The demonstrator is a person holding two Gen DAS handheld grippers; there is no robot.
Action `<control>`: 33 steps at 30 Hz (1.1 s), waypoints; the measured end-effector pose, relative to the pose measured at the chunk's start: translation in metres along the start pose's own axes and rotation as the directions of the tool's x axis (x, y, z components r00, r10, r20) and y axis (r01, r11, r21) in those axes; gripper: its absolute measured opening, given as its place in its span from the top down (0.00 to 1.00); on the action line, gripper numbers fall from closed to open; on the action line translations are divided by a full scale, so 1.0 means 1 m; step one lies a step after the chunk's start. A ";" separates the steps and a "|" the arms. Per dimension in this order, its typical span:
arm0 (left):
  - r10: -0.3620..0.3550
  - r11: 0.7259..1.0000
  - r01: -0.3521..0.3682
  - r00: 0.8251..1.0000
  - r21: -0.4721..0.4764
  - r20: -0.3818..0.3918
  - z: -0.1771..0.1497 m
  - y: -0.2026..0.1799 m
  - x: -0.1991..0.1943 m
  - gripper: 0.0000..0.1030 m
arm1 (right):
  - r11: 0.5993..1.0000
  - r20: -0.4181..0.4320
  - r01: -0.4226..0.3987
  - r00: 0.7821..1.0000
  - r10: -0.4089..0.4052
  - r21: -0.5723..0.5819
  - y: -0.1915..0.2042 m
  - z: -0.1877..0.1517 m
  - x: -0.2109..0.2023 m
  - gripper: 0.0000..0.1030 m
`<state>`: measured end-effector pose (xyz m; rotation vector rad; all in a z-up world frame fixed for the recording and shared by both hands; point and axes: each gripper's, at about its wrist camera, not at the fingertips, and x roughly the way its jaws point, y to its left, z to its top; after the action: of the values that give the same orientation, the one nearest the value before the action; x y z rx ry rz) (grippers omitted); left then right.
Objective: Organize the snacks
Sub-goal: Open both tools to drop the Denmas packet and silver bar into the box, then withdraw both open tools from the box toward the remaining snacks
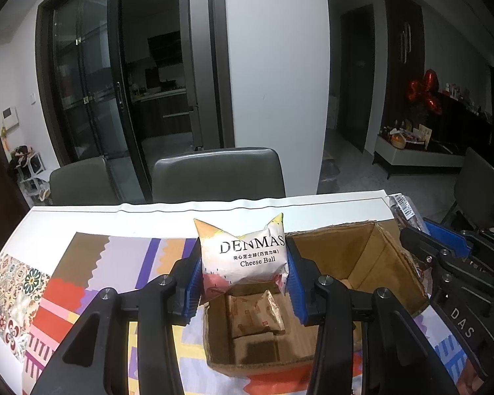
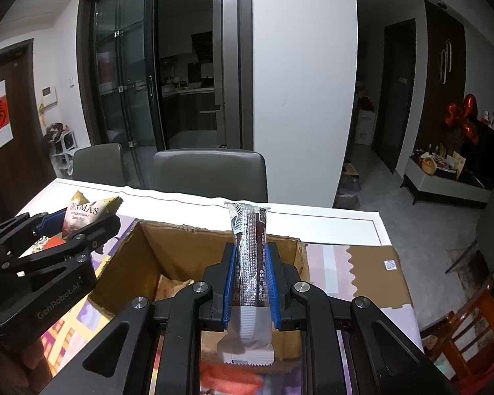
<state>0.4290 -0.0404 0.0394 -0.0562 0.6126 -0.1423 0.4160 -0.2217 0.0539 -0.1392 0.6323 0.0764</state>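
We are holding two snacks above an open cardboard box that is sitting on a patterned mat on the white table. Our left gripper is clamping its blue pads on a white cheese ball packet, gripping it by both sides and keeping it upright over the box's near left corner. Our right gripper is squeezing a long dark snack bar between its pads, with the bar's foil end sticking up over the box's far wall and its white end hanging down at the near edge. Inside the box, brown wrapped packets are lying on the bottom; how many there are we cannot quite make out. Two grey chairs are standing behind the table.
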 end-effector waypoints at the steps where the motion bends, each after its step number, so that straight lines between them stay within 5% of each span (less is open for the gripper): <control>1: 0.001 1.000 -0.001 1.000 -0.001 -0.003 0.000 0.000 0.002 0.57 | 1.000 -0.004 -0.001 1.000 0.001 -0.001 0.000 0.000 0.004 0.82; 9: 0.002 1.000 -0.002 1.000 -0.001 -0.023 -0.003 -0.001 0.016 0.54 | 1.000 -0.024 -0.012 1.000 0.012 -0.002 0.000 0.000 0.023 0.82; 14: 0.026 1.000 -0.026 0.999 0.003 -0.024 -0.007 -0.004 0.020 0.39 | 1.000 -0.035 -0.007 0.999 0.007 -0.003 0.000 -0.002 0.030 0.81; 17: 0.038 0.999 -0.039 0.999 -0.006 -0.025 -0.008 -0.001 0.021 0.31 | 1.000 -0.041 0.004 0.999 -0.004 0.000 -0.002 -0.002 0.033 0.64; 19: 0.045 0.999 -0.045 0.999 -0.015 -0.022 -0.008 0.001 0.020 0.27 | 1.000 -0.029 0.022 0.999 -0.022 0.002 -0.002 -0.001 0.032 0.39; 21: 0.054 0.998 -0.054 0.998 -0.021 -0.019 -0.008 0.002 0.019 0.23 | 0.999 -0.006 0.045 0.999 -0.045 -0.003 -0.001 -0.001 0.028 0.32; 33: 0.088 0.995 -0.087 0.996 -0.040 0.008 -0.008 0.009 0.003 0.08 | 0.997 0.010 0.083 0.997 -0.083 -0.003 0.001 0.000 0.013 0.27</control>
<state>0.4273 -0.0316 0.0302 -0.0685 0.6070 -0.0451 0.4262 -0.2207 0.0459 -0.1685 0.6159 -0.0019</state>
